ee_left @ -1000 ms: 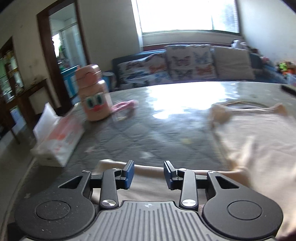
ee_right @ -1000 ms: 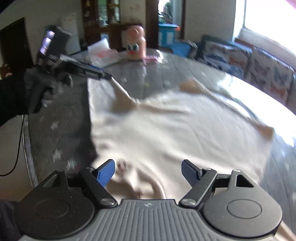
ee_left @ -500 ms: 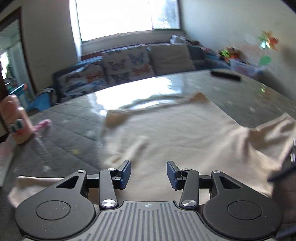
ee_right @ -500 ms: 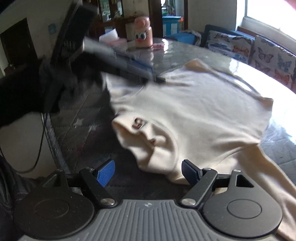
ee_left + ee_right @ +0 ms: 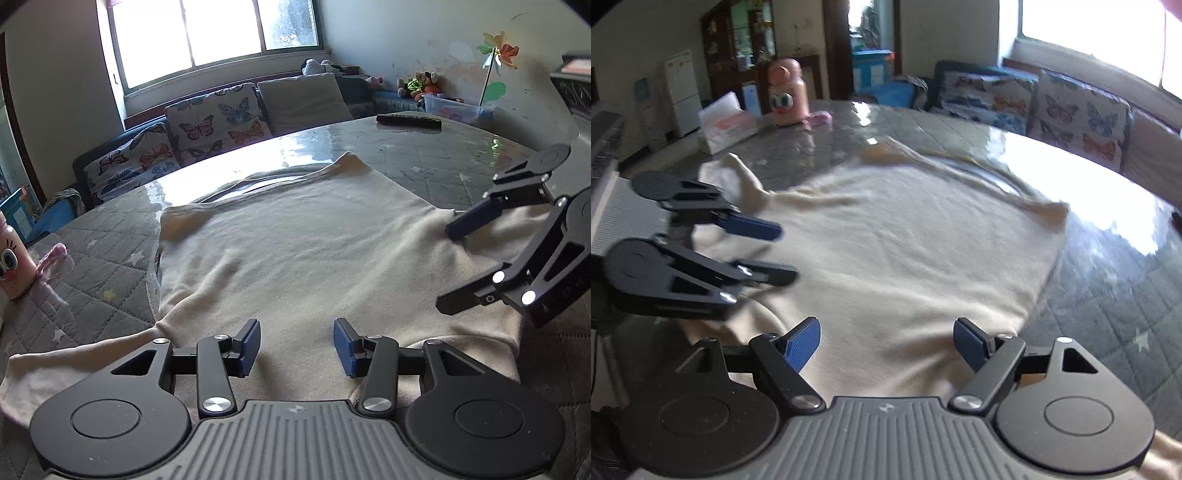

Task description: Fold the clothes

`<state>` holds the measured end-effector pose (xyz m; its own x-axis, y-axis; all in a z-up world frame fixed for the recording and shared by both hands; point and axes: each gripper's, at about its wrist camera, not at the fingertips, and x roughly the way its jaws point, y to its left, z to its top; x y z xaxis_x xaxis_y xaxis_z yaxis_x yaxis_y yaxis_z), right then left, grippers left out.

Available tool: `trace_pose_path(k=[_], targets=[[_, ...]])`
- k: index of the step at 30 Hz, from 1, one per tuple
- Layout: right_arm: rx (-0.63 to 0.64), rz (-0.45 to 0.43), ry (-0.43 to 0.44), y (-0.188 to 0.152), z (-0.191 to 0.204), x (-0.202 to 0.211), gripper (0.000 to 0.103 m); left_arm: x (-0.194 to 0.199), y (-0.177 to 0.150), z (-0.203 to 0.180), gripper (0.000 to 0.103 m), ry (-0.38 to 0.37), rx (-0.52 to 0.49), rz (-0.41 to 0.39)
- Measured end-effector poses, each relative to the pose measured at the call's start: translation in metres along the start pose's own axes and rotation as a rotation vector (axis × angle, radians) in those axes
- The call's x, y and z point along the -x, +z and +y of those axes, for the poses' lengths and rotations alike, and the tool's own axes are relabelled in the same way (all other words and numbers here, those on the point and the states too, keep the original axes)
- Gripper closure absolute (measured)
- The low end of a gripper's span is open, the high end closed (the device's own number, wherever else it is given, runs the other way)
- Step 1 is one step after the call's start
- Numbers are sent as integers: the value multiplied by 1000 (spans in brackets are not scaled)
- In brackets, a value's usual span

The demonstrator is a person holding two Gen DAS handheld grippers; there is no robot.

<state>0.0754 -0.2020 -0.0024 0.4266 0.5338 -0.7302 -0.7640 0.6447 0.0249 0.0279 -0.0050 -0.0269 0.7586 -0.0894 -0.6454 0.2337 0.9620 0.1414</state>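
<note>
The counter [image 5: 424, 155], covered by a grey quilted cloth under a glossy sheet, filled most of both views, and the cream shirt [image 5: 295, 251] lay spread flat across its middle, hem toward the top of the left wrist view and one sleeve trailing to the lower left. The left tool [image 5: 295, 345] hovered at the bottom centre of its view with its jaws parted a moderate way and nothing between them; the right tool [image 5: 886, 341] sat at the bottom of its own view with jaws wide and likewise empty, above the near edge of the shirt. Judging from this, the main risk was the slick counter: a pinch on a single layer could drag the whole shirt sideways instead of folding it, and the loose sleeve might bunch beneath the body. With both tools close at the same edge, they could also knock together. On containers: a clear plastic bin [image 5: 456, 109] stood beyond the counter in the upper right of the left view, its contents too blurred to name; a tissue pack [image 5: 726, 123] sat in the upper left of the right view, and beside it a pink cartoon-faced bottle [image 5: 786, 94], contents unseen.
</note>
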Motion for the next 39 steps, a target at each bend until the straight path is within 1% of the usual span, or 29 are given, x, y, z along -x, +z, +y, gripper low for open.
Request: trace_pose_path(k=[3,6,10,13,15,18,21,27,33,35,37,39], targets=[[6,21,-19,-10,-5,-2,22,-1,0,0,55,-3,-4,0],[5,31,-41,-22,-4,6,22,-1,1,-1,55,-1,-11,0],[3,18,-43,-30,2,19,22,-1,2,-2,55,4,-19,4],[-2,26,-54,-37,2,24,22,0,7,-6,55,9,-29,2],[-23,30,-63,-43,-1,28,22,3,13,-13,55,-5,-37,-14],[-85,3,-71,-52,-8,46,22,5,21,-25,55,-36,-57,-34],[-129,-22,-98,-59,-14,62,22,0,27,-41,55,-69,-72,-36],[-283,-59,-193,-84,-45,94,22,-8,30,-73,55,-140,-119,-30],[-395,-73,-394,-111,-82,113,24,-8,27,-90,55,-182,-146,-28],[-448,-75,-444,-120,-95,117,28,-7,26,-93,55,-187,-152,-28],[-510,-79,-487,-130,-109,121,28,-6,26,-95,55,-187,-158,-28],[-563,-82,-521,-139,-121,123,31,-5,25,-96,55,-187,-164,-27]])
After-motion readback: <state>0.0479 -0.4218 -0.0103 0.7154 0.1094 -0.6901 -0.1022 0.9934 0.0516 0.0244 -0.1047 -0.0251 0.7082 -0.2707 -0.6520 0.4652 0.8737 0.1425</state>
